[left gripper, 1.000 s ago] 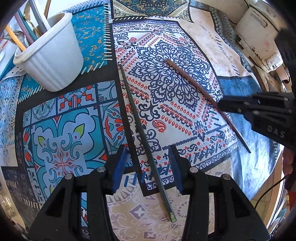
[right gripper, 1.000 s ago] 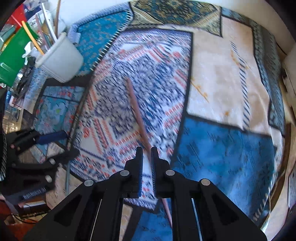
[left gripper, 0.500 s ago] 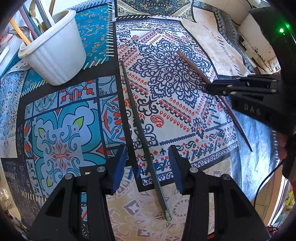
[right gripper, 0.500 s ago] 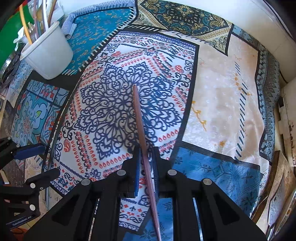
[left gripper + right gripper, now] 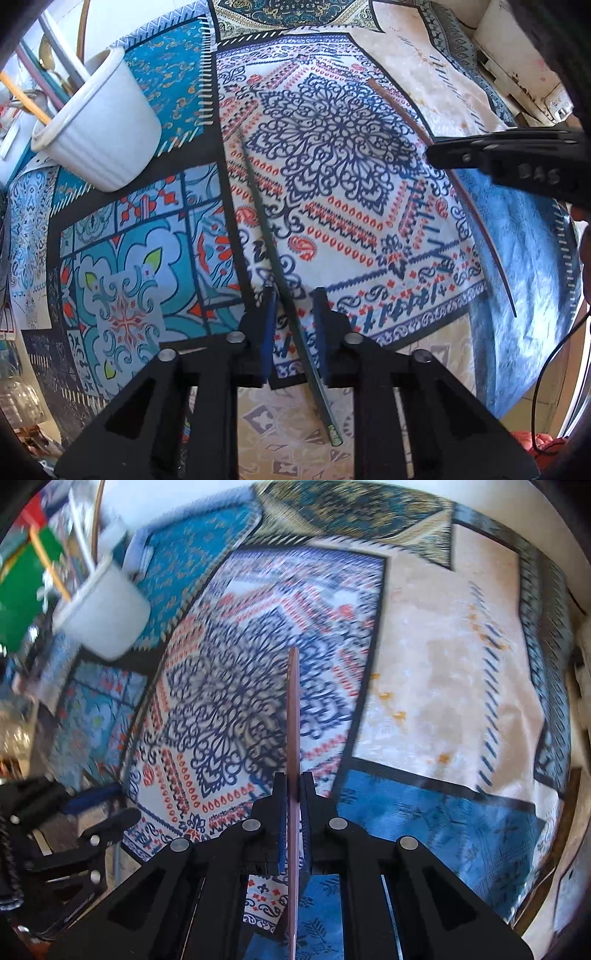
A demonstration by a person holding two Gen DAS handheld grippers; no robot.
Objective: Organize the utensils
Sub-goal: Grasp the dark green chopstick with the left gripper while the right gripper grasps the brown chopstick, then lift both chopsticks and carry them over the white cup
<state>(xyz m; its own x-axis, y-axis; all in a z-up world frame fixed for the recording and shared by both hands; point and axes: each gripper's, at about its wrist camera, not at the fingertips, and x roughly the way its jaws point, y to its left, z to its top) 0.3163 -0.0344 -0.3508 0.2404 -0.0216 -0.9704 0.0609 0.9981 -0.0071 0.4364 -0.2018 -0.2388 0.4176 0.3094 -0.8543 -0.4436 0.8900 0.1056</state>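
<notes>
Left gripper: one, nearest in the left wrist view. Its two blue-padded fingers stand apart on either side of the green chopstick, and a gap shows on both sides of the stick, so the jaws are open and grip nothing.

Green chopstick: one. It lies flat on the tablecloth, its butt end nearest the camera past the fingers, its thin tip pointing away toward the white cup.

Right gripper: one. Its two fingers are closed tight on the brown chopstick, pinching it partway along its length.

Brown chopstick: one. It runs straight up the middle of the right wrist view, one end sticking out ahead of the fingertips over the cloth, the other passing back between the gripper arms. In the left wrist view it shows as a long thin line crossing the right gripper's tip, well apart from the green one.

Chopsticks counted: two, one green, one brown.

Tablecloth: one, patterned in blue, red and cream patches, under everything.

White cup: one, ribbed, farthest off at the upper left on the cloth. Several utensil handles stand in it; their number cannot be told.
</notes>
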